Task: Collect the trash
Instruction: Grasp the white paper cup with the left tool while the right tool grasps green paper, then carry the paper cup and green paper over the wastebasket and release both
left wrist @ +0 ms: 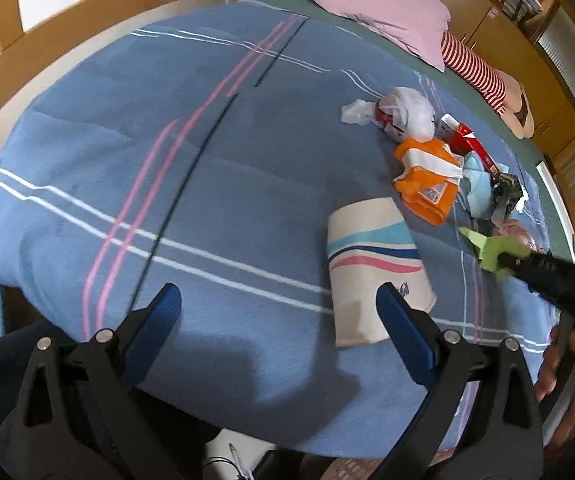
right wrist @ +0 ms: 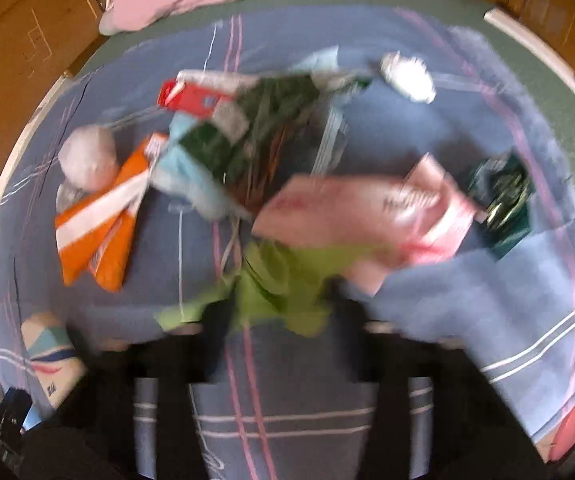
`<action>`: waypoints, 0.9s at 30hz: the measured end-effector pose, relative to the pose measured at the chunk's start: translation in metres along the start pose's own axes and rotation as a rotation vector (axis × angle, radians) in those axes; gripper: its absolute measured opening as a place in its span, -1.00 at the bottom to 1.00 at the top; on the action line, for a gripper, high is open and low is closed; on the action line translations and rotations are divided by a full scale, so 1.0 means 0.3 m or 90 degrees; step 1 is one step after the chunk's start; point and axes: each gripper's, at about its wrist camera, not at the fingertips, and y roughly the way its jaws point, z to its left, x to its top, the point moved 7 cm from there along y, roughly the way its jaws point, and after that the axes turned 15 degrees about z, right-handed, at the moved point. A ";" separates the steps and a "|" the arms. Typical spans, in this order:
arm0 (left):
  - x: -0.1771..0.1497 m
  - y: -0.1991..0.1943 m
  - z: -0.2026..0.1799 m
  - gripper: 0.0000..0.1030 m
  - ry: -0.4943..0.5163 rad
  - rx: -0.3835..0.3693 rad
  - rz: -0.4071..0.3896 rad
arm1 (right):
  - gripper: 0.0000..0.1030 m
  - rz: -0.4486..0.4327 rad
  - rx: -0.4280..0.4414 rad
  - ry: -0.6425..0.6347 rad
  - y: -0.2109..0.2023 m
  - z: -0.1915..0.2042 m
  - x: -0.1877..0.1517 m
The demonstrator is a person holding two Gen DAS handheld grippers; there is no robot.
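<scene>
Trash lies piled on a blue striped blanket (left wrist: 167, 184). My left gripper (left wrist: 283, 320) is open over the blanket with nothing between its blue pads. A white paper bag (left wrist: 371, 264) with blue and pink waves lies just by its right finger. At the right edge, my right gripper (left wrist: 503, 262) is shut on a lime green wrapper (left wrist: 487, 246). The right wrist view is blurred; the green wrapper (right wrist: 271, 280) sits between the right gripper's (right wrist: 279, 308) dark fingers. Beyond it lie a pink packet (right wrist: 367, 208), a dark green wrapper (right wrist: 263, 128) and an orange wrapper (right wrist: 99, 232).
A crumpled white plastic bag (left wrist: 403, 114), a red box (left wrist: 467, 144) and the orange wrapper (left wrist: 427, 178) sit in the pile. A white tissue (right wrist: 407, 76) and a dark packet (right wrist: 503, 200) lie to the right. A pink pillow (left wrist: 383, 12) is at the head; a wooden rail (left wrist: 47, 64) runs along the left.
</scene>
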 end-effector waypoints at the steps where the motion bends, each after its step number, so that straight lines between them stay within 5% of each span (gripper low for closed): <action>1: 0.011 0.009 -0.012 0.89 0.001 -0.006 0.005 | -0.66 0.003 0.033 0.001 0.004 0.005 -0.014; 7: 0.064 0.088 -0.111 0.92 0.014 -0.059 0.050 | -0.69 -0.025 0.080 -0.010 -0.068 0.021 -0.073; 13: 0.074 0.190 -0.199 0.90 0.062 -0.028 0.082 | -0.69 -0.058 0.092 -0.038 -0.195 0.054 -0.165; 14: 0.072 0.188 -0.212 0.84 0.078 -0.017 0.069 | -0.69 -0.067 0.092 -0.046 -0.217 0.058 -0.186; 16: 0.062 0.174 -0.251 0.21 0.115 -0.044 0.062 | -0.69 -0.086 0.087 -0.064 -0.257 0.076 -0.225; 22: 0.016 0.092 -0.297 -0.45 0.187 -0.048 -0.001 | -0.69 -0.148 0.071 -0.104 -0.363 0.105 -0.356; 27: -0.065 -0.129 -0.291 -0.46 0.224 -0.008 -0.128 | -0.69 -0.194 0.076 -0.114 -0.458 0.092 -0.476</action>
